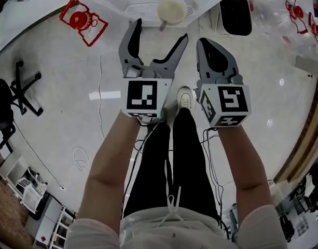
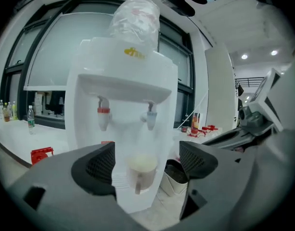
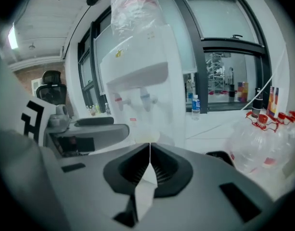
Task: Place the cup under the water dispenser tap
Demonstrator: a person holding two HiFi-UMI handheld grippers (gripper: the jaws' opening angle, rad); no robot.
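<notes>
Left gripper view shows the cup (image 2: 141, 171) standing on the tray (image 2: 119, 180) of the water dispenser (image 2: 123, 81), below its 2 taps and nearer the blue tap (image 2: 150, 119). The left gripper (image 1: 160, 31) has its jaws spread wide; the cup sits beyond them, framed in their gap, untouched. The right gripper (image 3: 149, 150) has its jaws clenched together on nothing.

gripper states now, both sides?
Left gripper: open, holding nothing.
Right gripper: closed, holding nothing.

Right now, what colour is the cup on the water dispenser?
Creamy white; the cup shows best in the left gripper view.
</notes>
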